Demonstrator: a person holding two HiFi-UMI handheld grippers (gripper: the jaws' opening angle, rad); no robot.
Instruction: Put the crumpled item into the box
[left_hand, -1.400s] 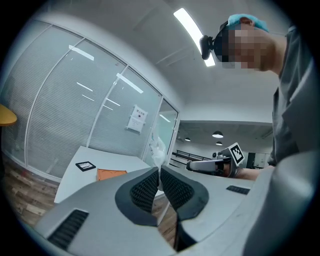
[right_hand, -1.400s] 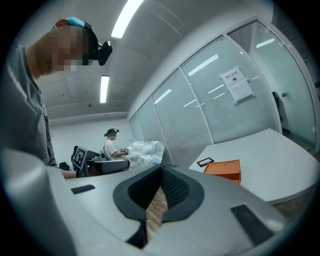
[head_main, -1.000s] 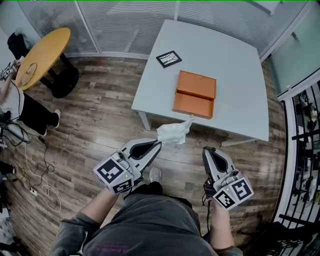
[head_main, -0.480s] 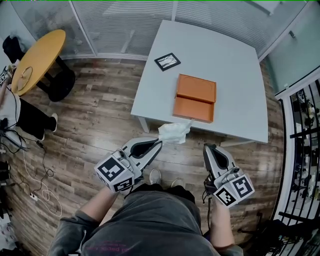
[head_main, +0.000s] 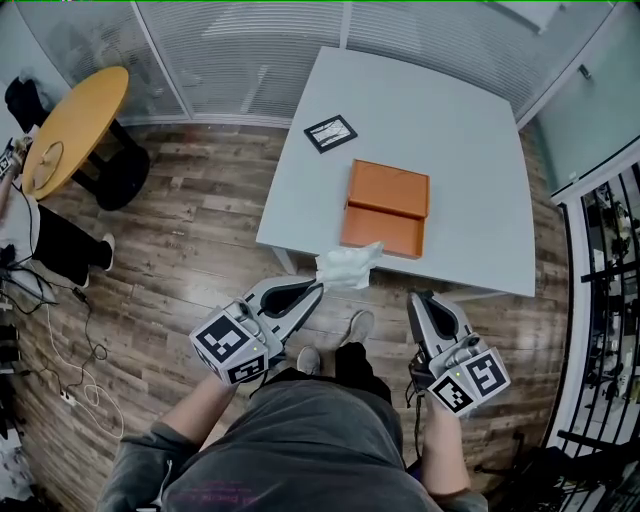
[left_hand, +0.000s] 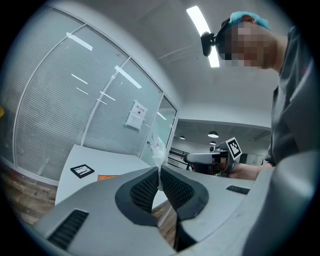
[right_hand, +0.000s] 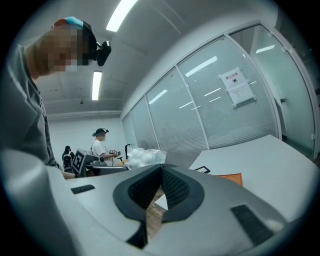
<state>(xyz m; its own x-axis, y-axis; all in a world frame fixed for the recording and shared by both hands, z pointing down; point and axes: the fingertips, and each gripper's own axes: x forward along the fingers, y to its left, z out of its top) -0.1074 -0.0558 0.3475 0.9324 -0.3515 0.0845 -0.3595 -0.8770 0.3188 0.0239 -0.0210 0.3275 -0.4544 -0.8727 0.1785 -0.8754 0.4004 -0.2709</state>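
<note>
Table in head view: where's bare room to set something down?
Widest bare patch: right of the box, out to the right edge of the table. Also bare: the far end behind the box, right of the marker card. Crowded: the near edge, where the left gripper holds the crumpled item just in front of the box.

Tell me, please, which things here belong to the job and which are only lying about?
For the job: crumpled white item, pinched in the left gripper; orange box on the white table.
Lying about: marker card; round yellow table.
</note>
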